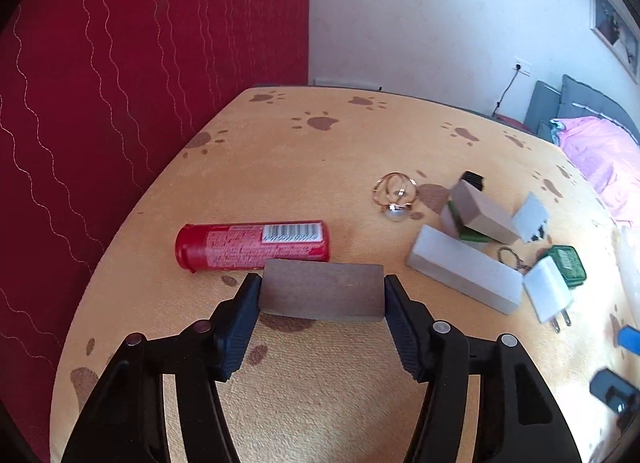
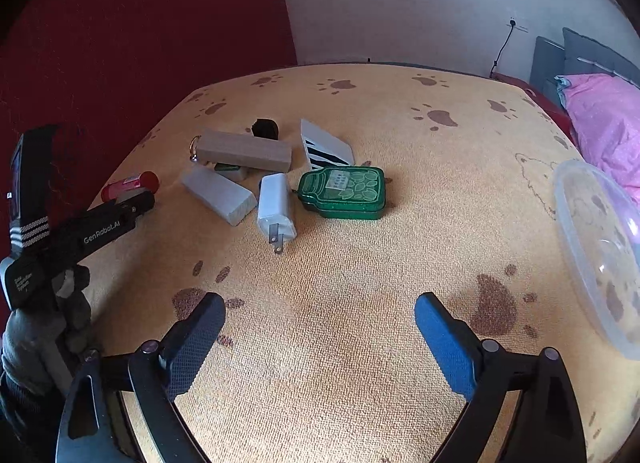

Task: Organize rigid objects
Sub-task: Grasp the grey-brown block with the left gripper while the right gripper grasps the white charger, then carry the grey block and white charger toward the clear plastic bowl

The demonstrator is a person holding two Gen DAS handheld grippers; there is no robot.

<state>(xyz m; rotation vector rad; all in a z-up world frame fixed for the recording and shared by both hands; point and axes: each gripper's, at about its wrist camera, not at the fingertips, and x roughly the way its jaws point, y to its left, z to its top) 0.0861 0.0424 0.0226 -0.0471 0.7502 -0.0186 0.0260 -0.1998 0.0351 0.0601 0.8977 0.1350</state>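
Observation:
My left gripper [image 1: 320, 291] is shut on a dark brown wooden block [image 1: 322, 289], one pad on each short end, just above the orange paw-print cloth [image 1: 304, 159]. A red spray can [image 1: 252, 245] lies on its side right behind the block. To the right is a pile: a white block [image 1: 464, 273], a tan wooden block [image 1: 484, 211], a white charger [image 1: 546, 289] and a green tin [image 1: 568, 265]. My right gripper [image 2: 320, 299] is open over bare cloth, nearer than the green tin [image 2: 344, 191] and the charger [image 2: 274, 203].
Thin gold rings [image 1: 394, 193] lie behind the pile. A clear plastic container [image 2: 600, 247] stands at the right edge. A striped white piece [image 2: 326, 147] and a small black object [image 2: 265, 129] sit behind the tan block [image 2: 244, 151]. A red curtain hangs left, a bed right.

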